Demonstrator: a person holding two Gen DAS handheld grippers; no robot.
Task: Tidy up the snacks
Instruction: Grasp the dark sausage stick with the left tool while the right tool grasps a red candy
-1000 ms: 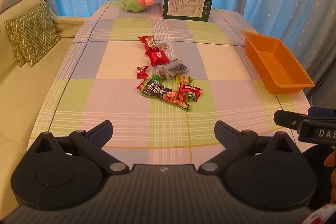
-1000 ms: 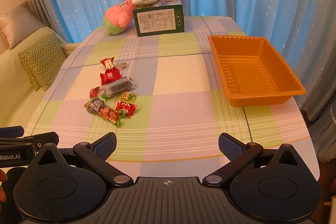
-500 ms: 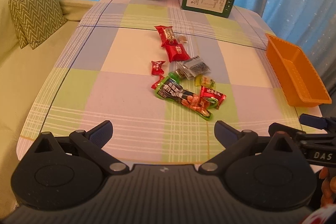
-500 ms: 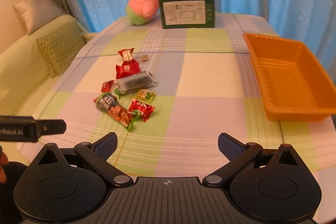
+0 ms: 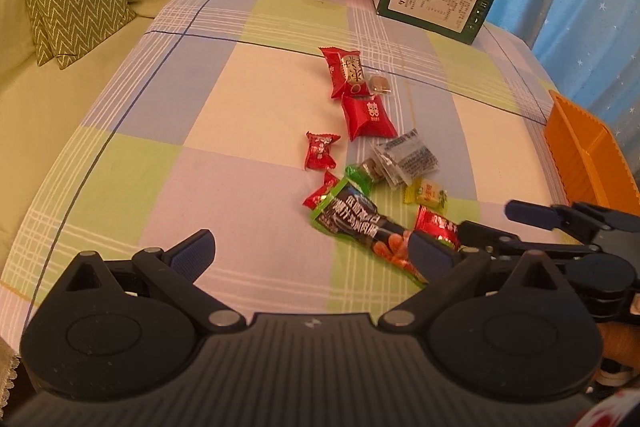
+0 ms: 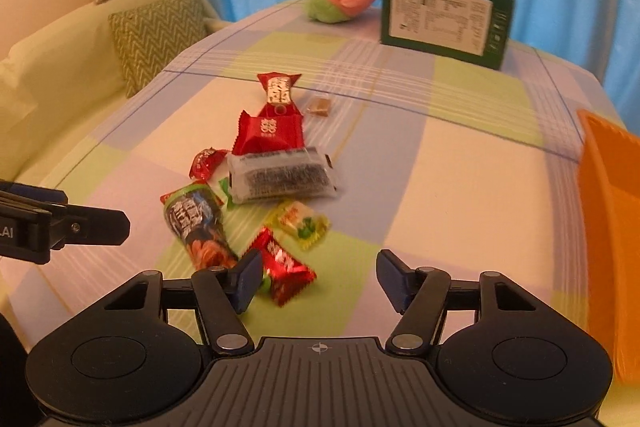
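With jaws just narrowing yet empty, the right hand-held gripper [image 6: 318, 277] closes on the red candy [image 6: 286, 273] at its 10 o'clock on the desk [image 6: 460, 187], which must next reach the orange tray [image 6: 608, 227] at 3 o'clock; the left hand-held gripper [image 5: 308, 251] hangs released.

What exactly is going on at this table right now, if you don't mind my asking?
A person is tidying scattered snacks using two handheld grippers. The right gripper is over the nearest red candy, its jaws just narrowing but gripping nothing yet. The left gripper hangs open beside the long green packet. The orange tray shows nothing inside.
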